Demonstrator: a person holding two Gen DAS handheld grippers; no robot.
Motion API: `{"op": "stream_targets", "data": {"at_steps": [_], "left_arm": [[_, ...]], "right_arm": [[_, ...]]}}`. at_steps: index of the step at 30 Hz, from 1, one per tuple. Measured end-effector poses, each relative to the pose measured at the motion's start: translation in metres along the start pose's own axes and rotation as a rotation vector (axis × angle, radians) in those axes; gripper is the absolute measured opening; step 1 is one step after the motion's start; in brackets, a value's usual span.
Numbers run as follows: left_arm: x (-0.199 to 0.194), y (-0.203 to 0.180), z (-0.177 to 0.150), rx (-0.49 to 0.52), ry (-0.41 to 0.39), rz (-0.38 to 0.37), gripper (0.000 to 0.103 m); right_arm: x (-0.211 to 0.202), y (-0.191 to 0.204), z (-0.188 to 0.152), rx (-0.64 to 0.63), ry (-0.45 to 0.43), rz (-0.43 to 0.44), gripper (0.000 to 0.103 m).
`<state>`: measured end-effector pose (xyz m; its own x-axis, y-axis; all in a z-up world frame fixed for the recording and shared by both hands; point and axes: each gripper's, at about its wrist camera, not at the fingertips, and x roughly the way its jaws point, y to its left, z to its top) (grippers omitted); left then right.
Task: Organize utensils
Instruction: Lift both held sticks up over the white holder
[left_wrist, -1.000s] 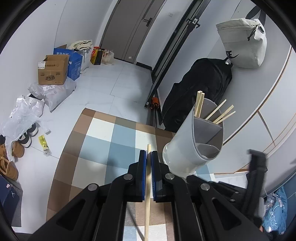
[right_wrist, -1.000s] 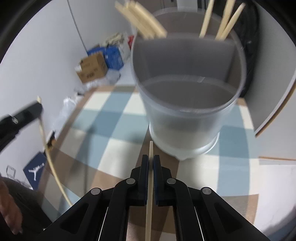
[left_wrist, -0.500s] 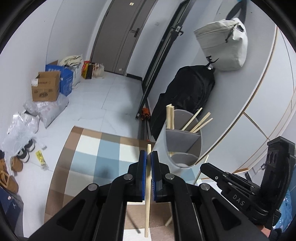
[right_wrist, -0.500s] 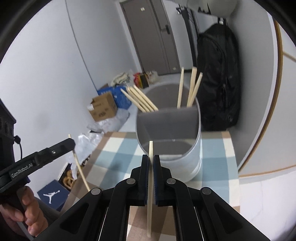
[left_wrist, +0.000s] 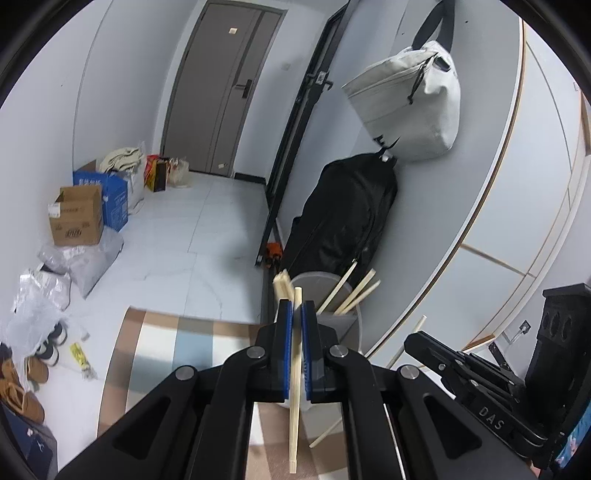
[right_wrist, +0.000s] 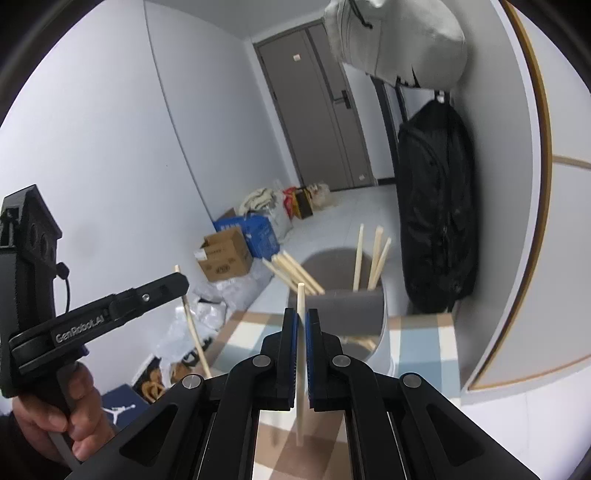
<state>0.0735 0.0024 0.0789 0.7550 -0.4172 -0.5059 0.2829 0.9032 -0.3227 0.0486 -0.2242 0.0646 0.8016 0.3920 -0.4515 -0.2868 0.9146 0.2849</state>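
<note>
My left gripper (left_wrist: 294, 306) is shut on a pale wooden chopstick (left_wrist: 294, 406) that stands nearly upright between the blue pads. My right gripper (right_wrist: 301, 314) is likewise shut on a chopstick (right_wrist: 300, 373). A grey divided utensil holder (right_wrist: 373, 306) stands on the checked mat ahead and below, with several chopsticks (right_wrist: 373, 258) leaning in its compartments; in the left wrist view the holder (left_wrist: 351, 321) is just beyond my fingertips. The right gripper's body (left_wrist: 480, 391) shows at the lower right of the left wrist view, and the left gripper (right_wrist: 177, 282), held by a hand (right_wrist: 70, 413), shows at the left of the right wrist view.
A checked mat (left_wrist: 184, 350) covers the floor. A black backpack (right_wrist: 436, 206) and a grey bag (left_wrist: 410, 110) hang on the curved wall to the right. Cardboard boxes (left_wrist: 77, 218), plastic bags and shoes (left_wrist: 37, 365) line the left wall. A grey door (left_wrist: 221, 96) stands far back.
Both grippers have risen and tilted up, each keeping its chopstick. The holder has dropped from close and large to smaller and lower in both views, and more of the room shows.
</note>
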Motion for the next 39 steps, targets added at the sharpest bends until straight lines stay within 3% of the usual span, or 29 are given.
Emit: {"op": "stream_targets", "data": {"at_steps": [15,22,27,39], "left_arm": [[0.021,-0.041,0.067,0.070,-0.094,-0.026,0.001],[0.044,-0.046,0.080,0.121,-0.132,0.010,0.001],[0.059,-0.035,0.082,0.088,-0.142,0.009,0.001],[0.086,-0.030,0.074,0.132,-0.122,0.010,0.001]], "right_arm": [[-0.023,-0.016,0.091,-0.019,-0.126,0.037,0.003],[-0.013,-0.018,0.124,-0.068,-0.175,0.028,0.003],[0.004,-0.022,0.133,-0.079,-0.180,0.025,0.003],[0.033,-0.033,0.123,-0.101,-0.148,0.005,0.003]]}}
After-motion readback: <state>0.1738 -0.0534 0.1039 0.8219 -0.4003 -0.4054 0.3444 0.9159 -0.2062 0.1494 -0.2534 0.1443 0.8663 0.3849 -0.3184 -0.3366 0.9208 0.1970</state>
